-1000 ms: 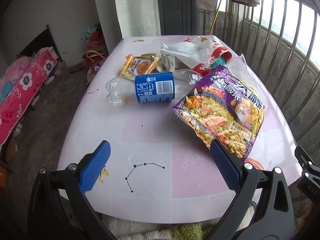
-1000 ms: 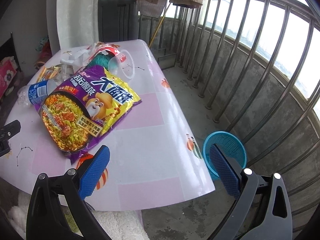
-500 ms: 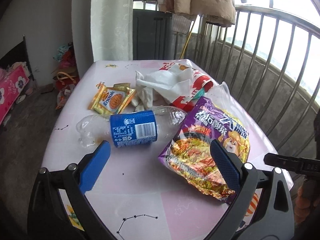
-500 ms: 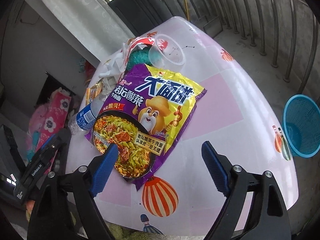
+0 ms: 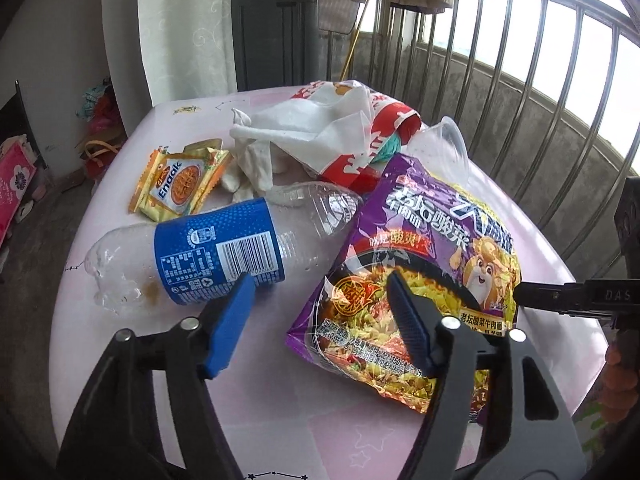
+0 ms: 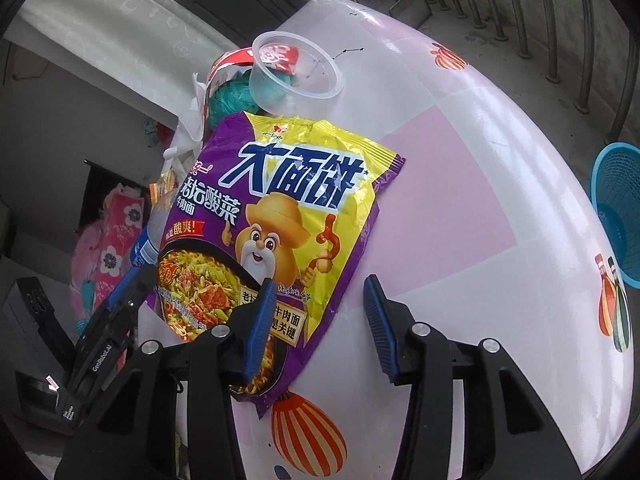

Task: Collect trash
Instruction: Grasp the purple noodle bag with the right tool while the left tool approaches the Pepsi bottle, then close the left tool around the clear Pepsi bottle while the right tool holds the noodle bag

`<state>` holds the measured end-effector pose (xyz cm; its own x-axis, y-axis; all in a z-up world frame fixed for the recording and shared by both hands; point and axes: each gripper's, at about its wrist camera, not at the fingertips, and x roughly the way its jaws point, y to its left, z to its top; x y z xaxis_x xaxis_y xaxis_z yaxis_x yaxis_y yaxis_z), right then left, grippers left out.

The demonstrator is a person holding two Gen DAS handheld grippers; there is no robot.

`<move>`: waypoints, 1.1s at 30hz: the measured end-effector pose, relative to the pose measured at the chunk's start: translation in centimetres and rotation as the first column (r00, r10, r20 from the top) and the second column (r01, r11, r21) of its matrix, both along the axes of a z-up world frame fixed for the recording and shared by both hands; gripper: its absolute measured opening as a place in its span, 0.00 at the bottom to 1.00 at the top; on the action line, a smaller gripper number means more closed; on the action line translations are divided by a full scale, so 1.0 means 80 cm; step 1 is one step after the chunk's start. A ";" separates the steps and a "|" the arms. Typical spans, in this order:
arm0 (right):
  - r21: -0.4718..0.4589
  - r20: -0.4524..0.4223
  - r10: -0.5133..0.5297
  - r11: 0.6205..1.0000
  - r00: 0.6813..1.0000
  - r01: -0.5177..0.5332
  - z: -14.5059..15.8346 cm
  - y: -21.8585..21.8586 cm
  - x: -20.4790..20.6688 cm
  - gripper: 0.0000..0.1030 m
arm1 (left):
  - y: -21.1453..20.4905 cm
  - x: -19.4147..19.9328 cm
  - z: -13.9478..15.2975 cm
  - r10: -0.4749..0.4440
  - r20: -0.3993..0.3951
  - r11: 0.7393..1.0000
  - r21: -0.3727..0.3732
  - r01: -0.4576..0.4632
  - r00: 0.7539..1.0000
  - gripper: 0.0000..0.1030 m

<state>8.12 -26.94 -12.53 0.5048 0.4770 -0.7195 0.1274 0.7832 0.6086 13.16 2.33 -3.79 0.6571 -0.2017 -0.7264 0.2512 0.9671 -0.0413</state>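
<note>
We're at first pickup: both grippers' fingers closing, nothing clamped yet; right gripper [image 6: 318,320] probably straddles noodle packet [image 6: 280,216] edge; next pinch it.

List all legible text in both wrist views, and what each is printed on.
"大面饼" – purple noodle packet
"老坛酸菜" and "牛肉面" – same packet
"就是酸爽!" – same packet
"Enaak" – orange snack sachet
"GenRobot.AI" – left gripper
"DAS" – right gripper's body, at the left view's edge
Blue bottle label: barcode and print too small to read.
</note>
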 end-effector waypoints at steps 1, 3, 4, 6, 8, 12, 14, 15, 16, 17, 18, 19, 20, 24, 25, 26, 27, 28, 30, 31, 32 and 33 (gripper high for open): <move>0.007 -0.002 -0.001 1.000 1.000 0.001 0.000 -0.005 0.000 0.37 | 0.001 0.002 -0.005 -0.001 -0.019 1.000 -0.001 0.001 1.000 0.47; 0.018 -0.006 -0.002 1.000 1.000 0.002 -0.004 -0.006 0.003 0.31 | 0.002 0.006 -0.015 -0.007 -0.055 1.000 -0.017 0.006 0.998 0.39; 0.022 -0.007 -0.005 1.000 1.000 0.005 -0.004 -0.009 0.003 0.28 | 0.003 0.007 -0.019 -0.004 -0.066 1.000 -0.016 0.003 0.998 0.38; 0.041 -0.009 -0.011 0.999 1.000 0.011 -0.006 -0.014 0.003 0.23 | 0.002 0.008 -0.026 -0.002 -0.074 1.000 0.001 0.002 0.997 0.35; 0.101 -0.003 -0.020 0.995 1.000 0.020 -0.009 -0.024 0.001 0.22 | 0.001 0.009 -0.030 -0.005 -0.090 1.000 0.007 0.005 0.996 0.32; 0.252 0.039 -0.039 0.967 0.998 0.028 -0.016 -0.044 -0.004 0.22 | 0.002 0.011 -0.044 -0.012 -0.149 1.000 -0.006 0.011 0.989 0.31; 0.295 0.036 -0.040 0.955 0.999 0.027 -0.021 -0.048 -0.004 0.22 | 0.000 0.009 -0.047 -0.021 -0.147 1.000 0.002 0.022 0.989 0.30; 0.295 0.032 -0.042 0.955 0.999 0.031 -0.023 -0.047 -0.004 0.22 | -0.003 0.007 -0.048 -0.025 -0.142 0.999 0.018 0.028 0.990 0.30; 0.291 0.028 -0.038 0.956 0.999 0.029 -0.025 -0.045 -0.003 0.23 | -0.007 0.006 -0.049 -0.030 -0.137 0.999 0.029 0.034 0.990 0.30; 0.283 0.025 -0.033 0.959 0.999 0.025 -0.027 -0.041 -0.002 0.23 | -0.009 0.004 -0.049 -0.035 -0.135 0.999 0.034 0.040 0.990 0.29; 0.274 0.023 -0.028 0.961 0.999 0.021 -0.028 -0.037 -0.003 0.23 | -0.010 0.003 -0.050 -0.039 -0.134 0.998 0.037 0.044 0.990 0.29; 0.266 0.025 -0.022 0.964 0.999 0.014 -0.028 -0.034 -0.003 0.23 | -0.011 0.002 -0.050 -0.040 -0.134 0.998 0.038 0.046 0.990 0.29; 0.254 0.029 -0.014 0.967 0.999 0.006 -0.028 -0.028 -0.002 0.23 | -0.011 0.002 -0.050 -0.041 -0.134 0.998 0.037 0.046 0.990 0.28; 0.178 0.043 0.003 0.984 0.999 -0.010 -0.024 -0.015 -0.005 0.16 | -0.011 0.001 -0.049 -0.041 -0.136 0.999 0.024 0.044 0.990 0.28; 0.177 0.045 0.005 0.984 0.999 -0.013 -0.023 -0.012 -0.003 0.11 | -0.010 0.000 -0.048 -0.045 -0.141 0.999 0.004 0.046 0.989 0.28; 0.173 0.045 0.006 0.985 0.999 -0.014 -0.022 -0.014 -0.004 0.08 | -0.008 -0.001 -0.047 -0.049 -0.147 0.999 -0.020 0.047 0.988 0.28; 0.165 0.046 0.010 0.986 0.999 -0.017 -0.020 -0.015 -0.004 0.07 | -0.004 0.000 -0.045 -0.052 -0.149 0.998 -0.042 0.047 0.987 0.28; 0.159 0.048 0.015 0.987 0.999 -0.022 -0.019 -0.015 -0.005 0.05 | -0.001 -0.001 -0.042 -0.057 -0.144 0.997 -0.060 0.049 0.988 0.28; 0.148 0.054 0.025 0.989 0.998 -0.033 -0.015 -0.014 -0.003 0.05 | 0.003 -0.004 -0.033 -0.068 -0.120 0.996 -0.074 0.059 0.991 0.28; 0.140 0.058 0.032 0.989 0.998 -0.040 -0.013 -0.014 -0.004 0.05 | 0.005 -0.006 -0.026 -0.071 -0.103 0.995 -0.078 0.063 0.992 0.30; 0.133 0.062 0.039 0.990 0.997 -0.047 -0.011 -0.013 -0.004 0.04 | 0.007 -0.007 -0.019 -0.075 -0.088 0.994 -0.084 0.067 0.993 0.30; 0.120 0.064 0.043 0.992 0.997 -0.050 -0.010 -0.011 -0.004 0.04 | 0.009 -0.008 -0.012 -0.074 -0.075 0.994 -0.086 0.068 0.994 0.31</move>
<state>7.81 -27.84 -13.35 0.5212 0.5828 -0.6235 0.0523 0.7073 0.7049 12.53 3.05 -4.74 0.5813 -0.3076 -0.7533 0.3121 0.9393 -0.1427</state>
